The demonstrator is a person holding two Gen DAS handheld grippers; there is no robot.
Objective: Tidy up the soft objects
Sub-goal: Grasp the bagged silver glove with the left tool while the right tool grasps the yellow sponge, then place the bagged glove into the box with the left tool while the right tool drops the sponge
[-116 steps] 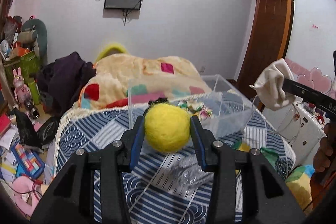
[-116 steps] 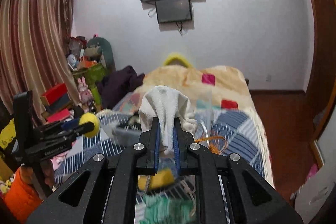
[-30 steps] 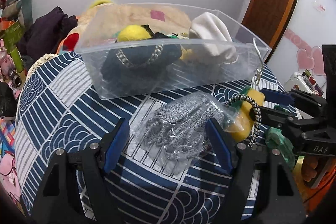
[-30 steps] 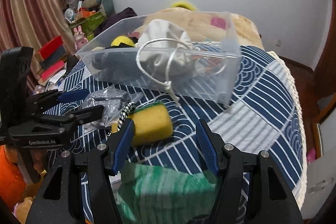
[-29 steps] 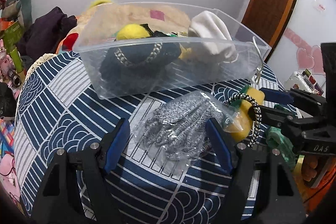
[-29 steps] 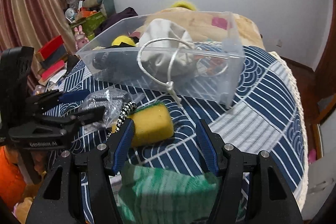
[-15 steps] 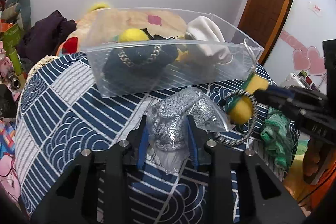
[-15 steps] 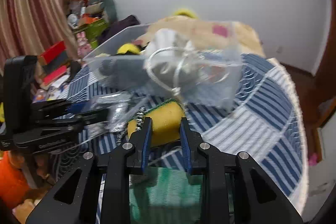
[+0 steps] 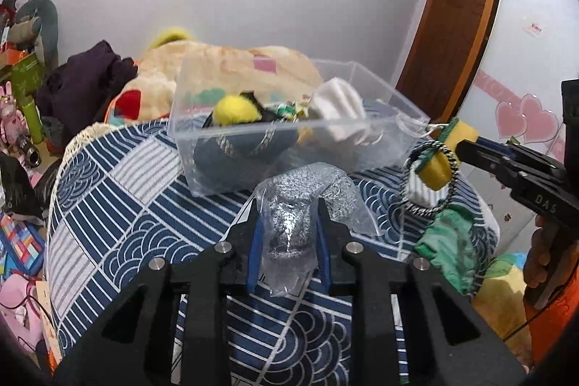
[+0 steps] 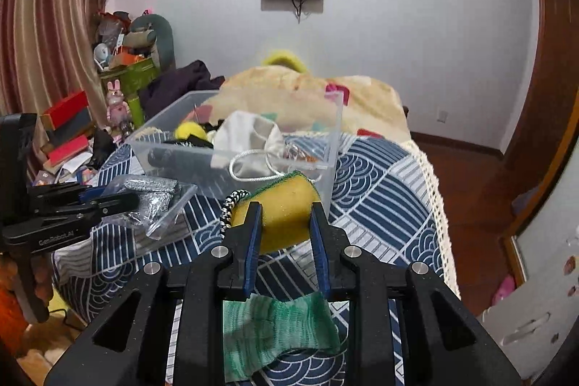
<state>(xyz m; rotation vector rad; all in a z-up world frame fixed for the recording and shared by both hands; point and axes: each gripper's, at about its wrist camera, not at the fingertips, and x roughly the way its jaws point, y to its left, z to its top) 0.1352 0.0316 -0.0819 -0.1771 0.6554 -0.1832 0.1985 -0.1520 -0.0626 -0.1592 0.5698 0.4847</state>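
The left claw (image 9: 288, 216) squeezes a clear bag of shiny grey stuff (image 9: 294, 205) and holds it up above the bed (image 9: 119, 205), which has a blue and white cover. The right claw (image 10: 284, 219) squeezes a yellow sponge (image 10: 286, 205) with a green top. A black and white cord loop (image 9: 430, 176) hangs around the sponge. Both things are in the air, just in front of the clear box (image 9: 253, 165) on the bed. Inside the box are a yellow ball (image 9: 235, 109), a white cloth (image 9: 340, 111) and a dark blue thing (image 9: 246, 147). A green cloth (image 10: 275, 331) lies on the bed below the right claw.
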